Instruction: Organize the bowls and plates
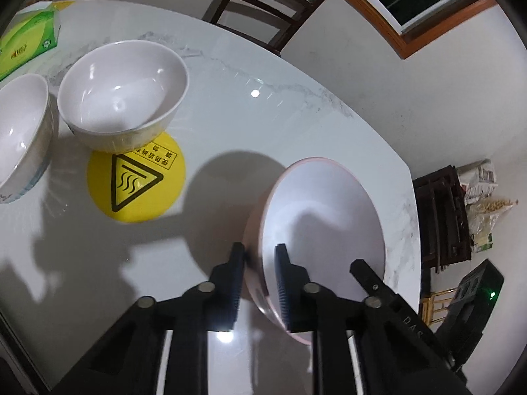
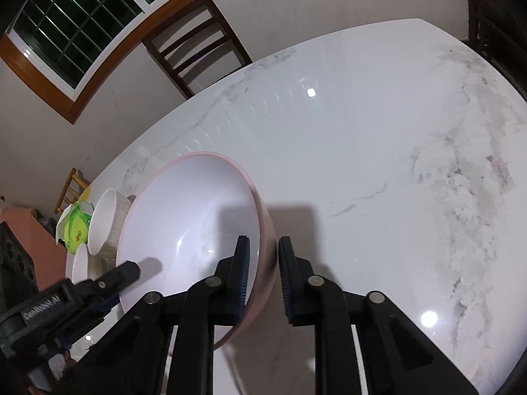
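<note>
- Left gripper (image 1: 260,250) pinches the left rim of the pink bowl (image 1: 322,217), one finger inside, one outside
- Right gripper (image 2: 263,247) pinches the opposite rim (image 2: 260,204) the same way; a two-sided hold probably suits a wide bowl too big for one pinch
- The bowl sits near the table's near right part, well apart from two white bowls (image 1: 122,89) at far left
- One white bowl rests partly on a yellow warning disc (image 1: 138,181), beside a green tissue box (image 1: 29,39)
- White marble table (image 2: 378,148), glossy; a dark chair (image 2: 194,49) and a barred window (image 2: 66,23) beyond
</note>
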